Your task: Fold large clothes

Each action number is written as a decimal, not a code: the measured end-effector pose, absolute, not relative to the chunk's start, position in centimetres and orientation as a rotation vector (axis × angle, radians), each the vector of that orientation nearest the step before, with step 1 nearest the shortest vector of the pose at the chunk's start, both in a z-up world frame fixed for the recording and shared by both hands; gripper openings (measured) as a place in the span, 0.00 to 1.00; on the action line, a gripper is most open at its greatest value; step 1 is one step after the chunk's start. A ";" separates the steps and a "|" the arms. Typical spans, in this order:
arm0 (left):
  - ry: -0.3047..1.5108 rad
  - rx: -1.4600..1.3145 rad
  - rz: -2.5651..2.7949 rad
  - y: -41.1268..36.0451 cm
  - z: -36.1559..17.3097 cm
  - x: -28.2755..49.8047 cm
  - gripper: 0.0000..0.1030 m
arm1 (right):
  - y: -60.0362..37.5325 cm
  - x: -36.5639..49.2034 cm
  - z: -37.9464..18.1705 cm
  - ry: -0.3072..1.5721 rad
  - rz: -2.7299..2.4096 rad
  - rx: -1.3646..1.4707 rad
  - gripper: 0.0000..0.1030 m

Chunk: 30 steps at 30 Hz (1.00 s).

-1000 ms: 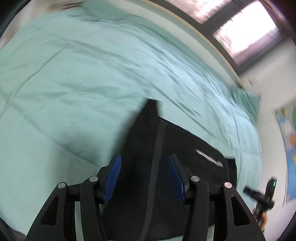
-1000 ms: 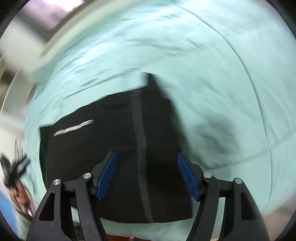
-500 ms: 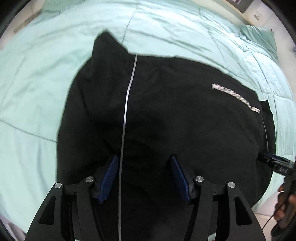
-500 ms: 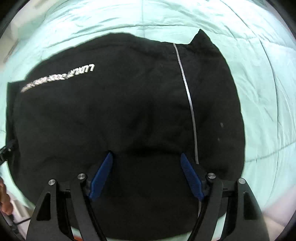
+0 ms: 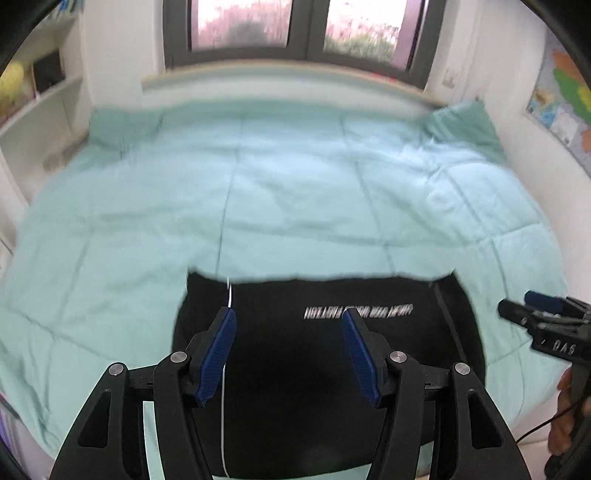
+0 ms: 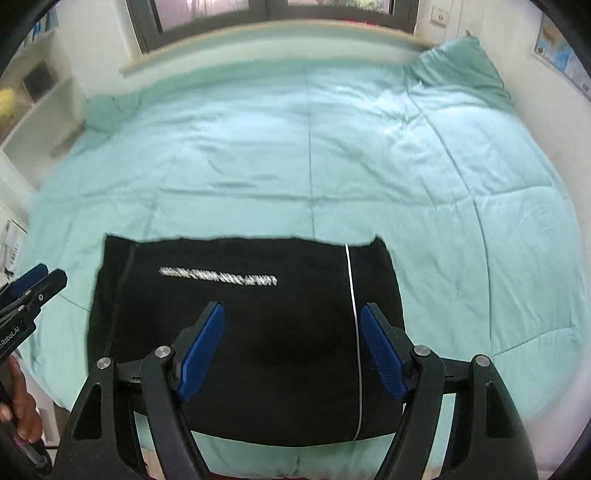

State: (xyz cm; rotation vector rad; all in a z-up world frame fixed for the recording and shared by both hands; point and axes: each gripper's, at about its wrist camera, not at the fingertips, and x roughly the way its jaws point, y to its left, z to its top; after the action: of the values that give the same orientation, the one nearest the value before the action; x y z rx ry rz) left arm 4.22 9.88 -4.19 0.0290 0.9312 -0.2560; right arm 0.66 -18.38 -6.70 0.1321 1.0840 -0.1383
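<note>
A black garment (image 5: pixel 332 354) with a white line of lettering and a thin white stripe lies folded flat in a rectangle on the near edge of the bed; it also shows in the right wrist view (image 6: pixel 251 332). My left gripper (image 5: pixel 288 354) is open and empty, raised above the garment. My right gripper (image 6: pixel 291 347) is open and empty, also above it. The right gripper shows at the right edge of the left wrist view (image 5: pixel 543 321). The left gripper shows at the left edge of the right wrist view (image 6: pixel 29 291).
A mint green quilt (image 6: pixel 332 155) covers the bed. A green pillow (image 6: pixel 461 62) lies at the far right corner and another (image 6: pixel 103 110) at the far left. White shelves (image 5: pixel 37 118) stand on the left, a window (image 5: pixel 295 26) behind, a wall map (image 5: pixel 561 96) on the right.
Both grippers have lifted and tilted up from close over the garment, so the whole bed and window now show. The garment lies flat and squared, no longer bunched.
</note>
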 end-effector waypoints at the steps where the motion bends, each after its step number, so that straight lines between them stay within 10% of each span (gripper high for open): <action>1: 0.915 0.035 -0.255 9.4 -3.0 4.0 0.60 | -18.1 0.5 -5.7 1.066 -0.135 0.131 0.75; 12: 0.868 0.138 -0.232 4.4 2.6 1.7 0.61 | -15.5 -2.5 2.6 0.947 -0.128 0.082 0.76; 30: 1.024 0.126 -0.191 2.7 -2.7 1.7 0.65 | -14.7 -0.8 -2.8 1.062 -0.114 0.107 0.76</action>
State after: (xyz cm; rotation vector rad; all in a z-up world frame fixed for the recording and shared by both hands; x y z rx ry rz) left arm 1.67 2.72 -2.72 0.1262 1.0241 -0.1908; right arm -0.78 -14.69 -2.84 0.1070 1.0622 -0.1143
